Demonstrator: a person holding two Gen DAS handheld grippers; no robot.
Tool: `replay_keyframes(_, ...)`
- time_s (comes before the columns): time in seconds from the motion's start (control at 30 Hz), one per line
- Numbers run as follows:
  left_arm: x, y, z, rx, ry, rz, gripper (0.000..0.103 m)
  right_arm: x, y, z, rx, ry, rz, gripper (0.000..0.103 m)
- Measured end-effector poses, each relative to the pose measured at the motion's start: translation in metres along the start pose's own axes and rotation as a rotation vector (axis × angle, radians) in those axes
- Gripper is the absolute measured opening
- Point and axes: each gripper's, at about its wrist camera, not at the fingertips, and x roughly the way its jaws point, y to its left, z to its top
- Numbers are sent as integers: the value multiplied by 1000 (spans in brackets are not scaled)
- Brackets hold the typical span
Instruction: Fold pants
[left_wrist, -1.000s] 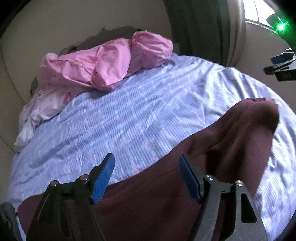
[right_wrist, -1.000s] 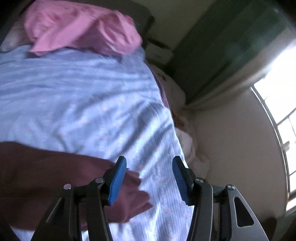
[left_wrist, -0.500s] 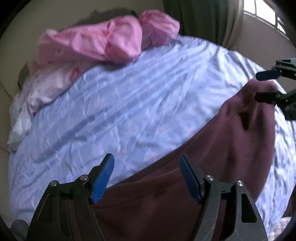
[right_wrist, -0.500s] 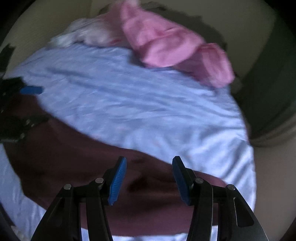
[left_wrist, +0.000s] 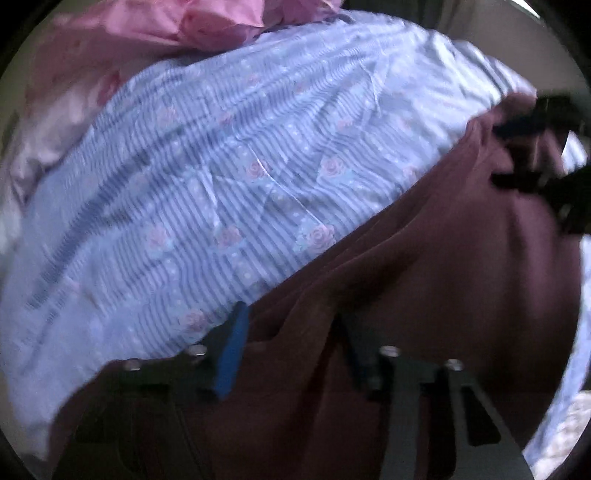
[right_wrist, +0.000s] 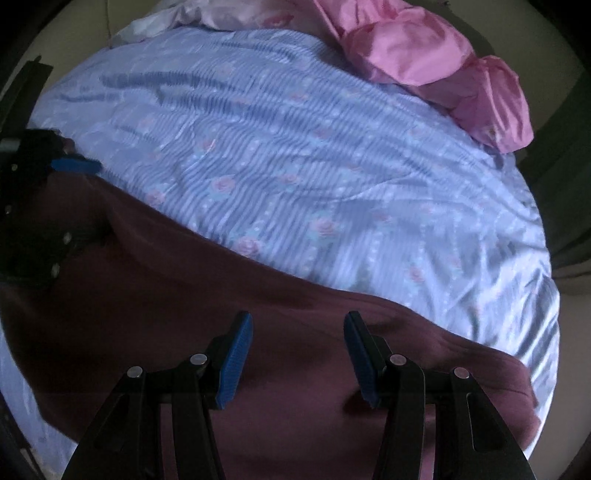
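Dark maroon pants (left_wrist: 424, 295) lie spread flat across the near part of a bed; they also show in the right wrist view (right_wrist: 184, 295). My left gripper (left_wrist: 291, 332) is open and low over the pants' far edge, empty. My right gripper (right_wrist: 297, 339) is open just above the maroon cloth, empty. The right gripper shows in the left wrist view (left_wrist: 535, 147) at the pants' right end. The left gripper shows in the right wrist view (right_wrist: 66, 199) at the pants' left end.
A blue striped sheet with rose print (left_wrist: 240, 166) covers the bed, also in the right wrist view (right_wrist: 314, 166). A crumpled pink quilt (right_wrist: 424, 66) and pale pillows (left_wrist: 55, 122) lie at the bed's far end. A dark green curtain (right_wrist: 565, 147) hangs at right.
Both grippers have come down closer to the pants, each over one end. The right gripper swung from the bed's right edge to face across the bed. Both stayed open.
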Motion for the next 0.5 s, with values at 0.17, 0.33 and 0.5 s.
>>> replay_keyframes(0.17, -8, 28, -4, -118, -24, -66, 43, 5, 11, 7, 7, -19, 42, 52)
replay_keyframes(0.33, -16, 23, -8, -75, -46, 70, 71, 32, 15, 20, 98, -2, 37, 52)
replay_keyframes(0.5, -55, 46, -19, -130, -128, 107, 72, 51, 16, 24, 159, 40, 31, 52)
